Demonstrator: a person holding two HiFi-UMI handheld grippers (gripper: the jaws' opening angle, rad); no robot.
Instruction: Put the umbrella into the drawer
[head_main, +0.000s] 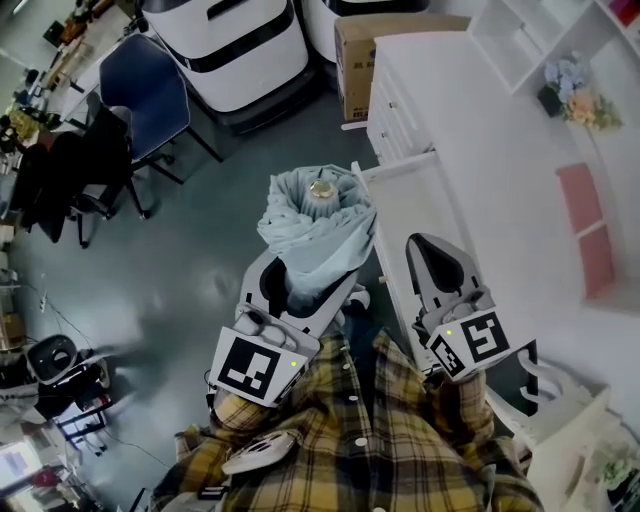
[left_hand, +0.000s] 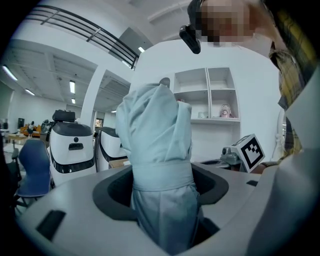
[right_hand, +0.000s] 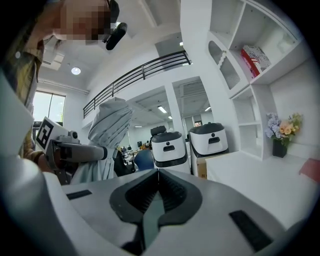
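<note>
A folded pale blue umbrella (head_main: 315, 225) stands upright, tip up, in my left gripper (head_main: 300, 290), whose jaws are shut on its lower part. In the left gripper view the umbrella (left_hand: 155, 145) fills the gap between the jaws of the left gripper (left_hand: 162, 187). My right gripper (head_main: 437, 262) is shut on nothing, to the right of the umbrella and over the white drawer cabinet (head_main: 430, 110). Its jaws meet in the right gripper view (right_hand: 158, 172), where the umbrella (right_hand: 107, 125) shows at the left. A white drawer front (head_main: 400, 166) juts out from the cabinet beside the umbrella.
A cardboard box (head_main: 352, 60) and white robot bases (head_main: 235, 45) stand beyond the cabinet. A blue chair (head_main: 145, 95) is at the left on the grey floor. White shelves with flowers (head_main: 580, 95) line the right side. A person's plaid shirt (head_main: 400, 440) fills the bottom.
</note>
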